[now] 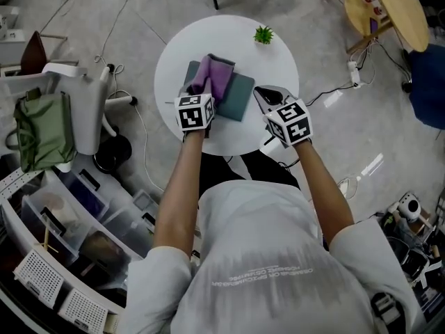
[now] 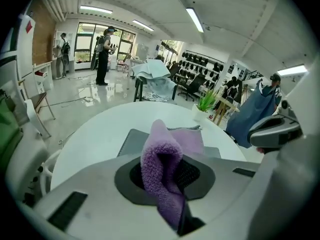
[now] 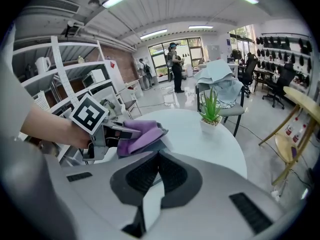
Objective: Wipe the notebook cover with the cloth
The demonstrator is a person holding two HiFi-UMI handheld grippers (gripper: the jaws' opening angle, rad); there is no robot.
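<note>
1. Gripping the purple cloth (image 1: 215, 75), the left gripper (image 2: 167, 176) has its jaws clamped on a bunched fold of it. The rest drapes over the left part of the notebook (image 1: 238, 94).
2. The notebook lies flat near the middle of the round white desk (image 1: 271, 61), its right part bare.
3. The right gripper (image 3: 157, 156) sits just beside the notebook's right edge, jaws drawn together on nothing. Whether it touches the cover I cannot tell.
4. Judging from this, the cloth is on the cover and wiping looks to be at an early or middle stage. The uncovered right part likely remains, though no dirt shows to measure progress.
5. A small potted plant (image 1: 263, 35) stands at the far rim, well apart.
</note>
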